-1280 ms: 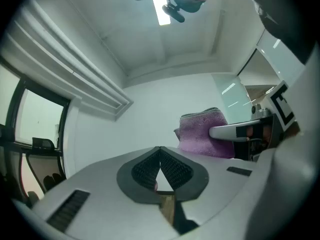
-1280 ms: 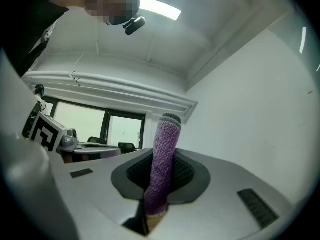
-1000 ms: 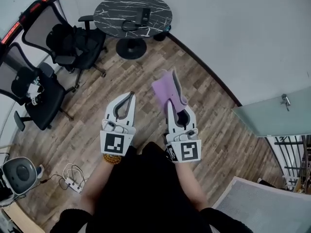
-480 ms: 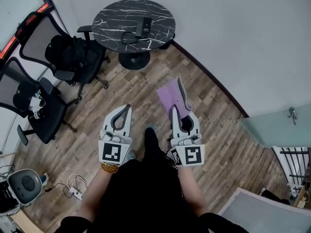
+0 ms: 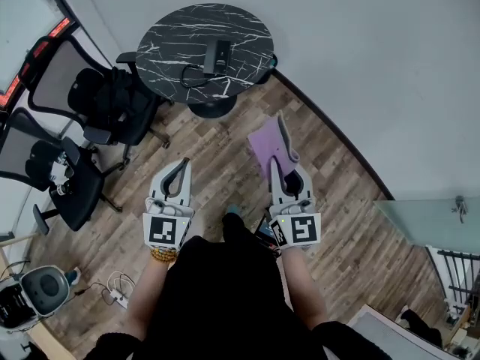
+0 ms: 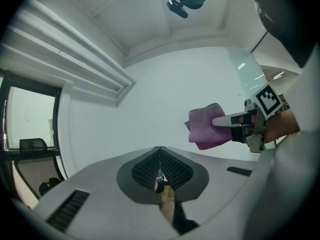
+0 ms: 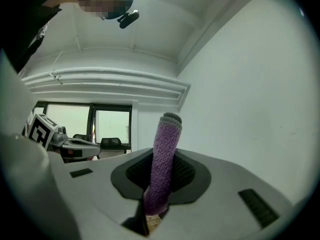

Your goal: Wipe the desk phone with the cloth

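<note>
Overhead, the head view shows both grippers held out above the wood floor, well apart from the round dark marble desk that stands against the wall. On that desk lies the desk phone, dark, with its cord looped beside it. The right gripper holds the purple cloth upright, far from the phone. The left gripper is level with it. Two black office chairs stand to the left of the desk.

Along the left gripper's own view, its jaws are pressed together with nothing between them, and the cloth shows off to the right in the other gripper.

Lastly, the right gripper view shows its jaws clamped on the folded cloth, which rises above them.
</note>
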### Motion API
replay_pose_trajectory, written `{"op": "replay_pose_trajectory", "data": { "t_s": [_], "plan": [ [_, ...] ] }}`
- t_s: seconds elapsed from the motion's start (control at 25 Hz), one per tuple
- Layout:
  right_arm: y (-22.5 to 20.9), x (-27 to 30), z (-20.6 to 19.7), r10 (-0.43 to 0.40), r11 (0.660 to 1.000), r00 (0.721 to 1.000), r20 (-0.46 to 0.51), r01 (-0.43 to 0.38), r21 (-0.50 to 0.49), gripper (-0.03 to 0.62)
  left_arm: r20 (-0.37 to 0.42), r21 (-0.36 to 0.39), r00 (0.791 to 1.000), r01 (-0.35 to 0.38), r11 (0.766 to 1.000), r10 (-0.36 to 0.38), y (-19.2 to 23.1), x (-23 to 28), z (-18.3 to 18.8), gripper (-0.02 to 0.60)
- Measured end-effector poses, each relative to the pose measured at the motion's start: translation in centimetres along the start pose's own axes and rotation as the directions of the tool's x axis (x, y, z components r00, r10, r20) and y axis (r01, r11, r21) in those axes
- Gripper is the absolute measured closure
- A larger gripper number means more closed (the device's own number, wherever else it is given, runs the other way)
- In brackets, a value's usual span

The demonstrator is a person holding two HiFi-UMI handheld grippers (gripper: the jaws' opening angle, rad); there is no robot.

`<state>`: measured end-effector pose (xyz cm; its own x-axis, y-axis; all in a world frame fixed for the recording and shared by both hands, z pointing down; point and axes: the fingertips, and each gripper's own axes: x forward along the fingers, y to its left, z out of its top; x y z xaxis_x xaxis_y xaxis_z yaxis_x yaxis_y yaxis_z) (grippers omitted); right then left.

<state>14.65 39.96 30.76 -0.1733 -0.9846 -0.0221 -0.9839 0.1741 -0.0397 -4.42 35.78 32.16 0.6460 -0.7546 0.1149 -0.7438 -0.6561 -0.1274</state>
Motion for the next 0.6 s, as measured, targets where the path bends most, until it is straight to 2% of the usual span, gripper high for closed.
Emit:
{"op": "replay_pose_trajectory", "data": {
  "t_s": [0.12,0.24,0.44,0.6],
  "plan": [
    [-1.7,2.8,-0.7,0.04,0.999,0.999,-0.022,-0.04,0.006,0.528,-0.003,0.003,1.0,0.003,1.0,-0.003,-0.1,2.6,-0.1,0.569],
    [-2.6,5.4,-1.3,0.073,0.997,0.996,-0.044,-0.072,0.02,0.528,-0.025,-0.012,1.0,-0.016,1.0,0.016,0.9,4.0,-1.6,0.569],
    [-3.3,10.7,-2.6,0.102,0.995,0.991,-0.083,-0.101,0.015,0.528,-0.046,-0.05,0.998,-0.047,0.998,0.044,4.6,7.3,-2.9,0.569],
    [-4.6,15.4,-3.1,0.086,0.996,0.991,-0.104,-0.086,-0.002,0.528,-0.009,-0.05,0.999,-0.036,0.998,0.036,8.2,12.2,-3.5,0.569]
  ]
}}
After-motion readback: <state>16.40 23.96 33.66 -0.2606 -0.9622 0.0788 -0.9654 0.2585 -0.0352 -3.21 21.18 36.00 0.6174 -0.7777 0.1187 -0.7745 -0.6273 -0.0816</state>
